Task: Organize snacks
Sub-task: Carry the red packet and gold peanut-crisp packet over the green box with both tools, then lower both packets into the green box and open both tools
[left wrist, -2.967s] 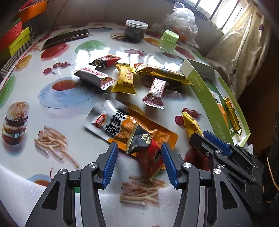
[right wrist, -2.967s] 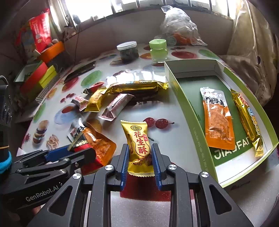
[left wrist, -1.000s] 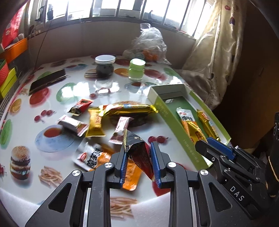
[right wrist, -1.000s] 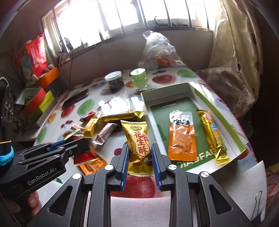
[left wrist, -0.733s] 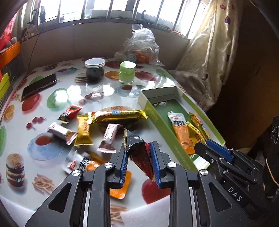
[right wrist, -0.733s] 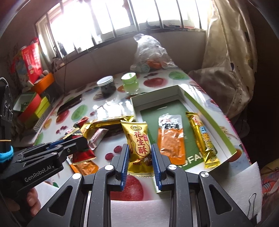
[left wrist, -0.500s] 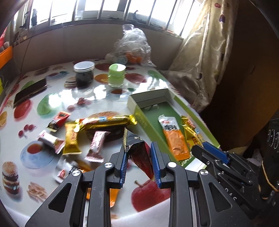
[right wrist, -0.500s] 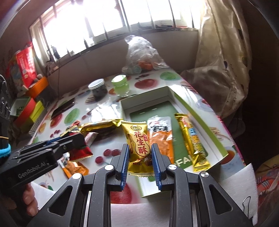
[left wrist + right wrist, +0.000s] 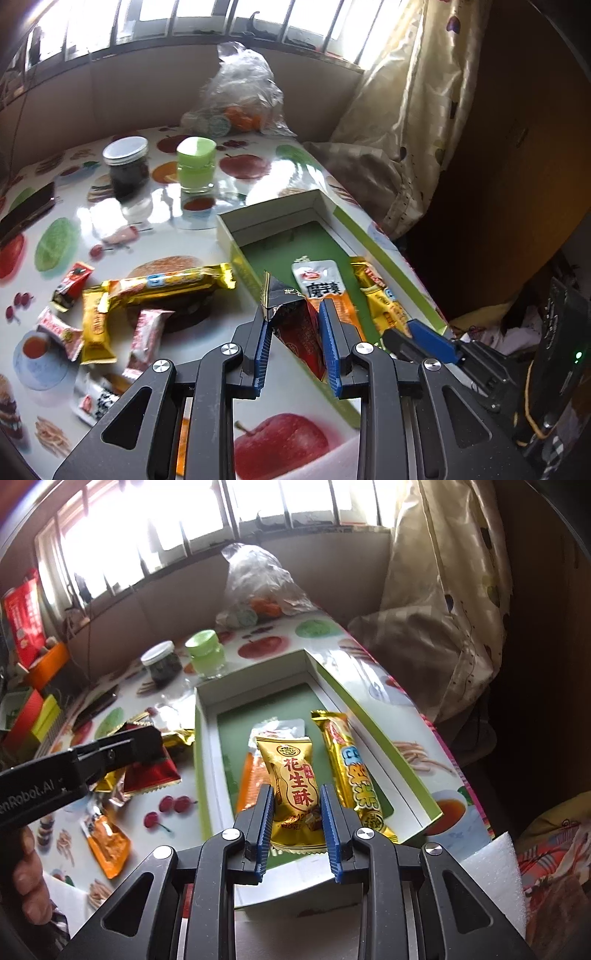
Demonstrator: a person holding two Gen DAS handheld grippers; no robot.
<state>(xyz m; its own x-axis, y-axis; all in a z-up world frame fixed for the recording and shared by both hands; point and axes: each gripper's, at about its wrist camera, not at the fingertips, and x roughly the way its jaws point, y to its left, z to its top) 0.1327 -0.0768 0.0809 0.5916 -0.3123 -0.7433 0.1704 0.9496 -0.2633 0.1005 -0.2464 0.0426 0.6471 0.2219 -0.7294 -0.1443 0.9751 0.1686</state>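
Observation:
My left gripper is shut on a red and black snack packet, held in the air beside the near left wall of the green box. My right gripper is shut on a gold peanut-candy packet, held above the near end of the same box. In the box lie an orange sachet and a long gold bar. The left gripper with its red packet shows at the left of the right wrist view. The right gripper's tips show in the left wrist view.
Loose snacks lie left of the box: a long gold bar, a yellow packet, pink packets, an orange sachet. A dark jar, a green jar and a plastic bag stand at the back. A curtain hangs right.
Both grippers have moved right toward the box, each keeping its packet. Three seconds ago the left gripper was open over the red packet on the table; it has since shut on it and lifted.

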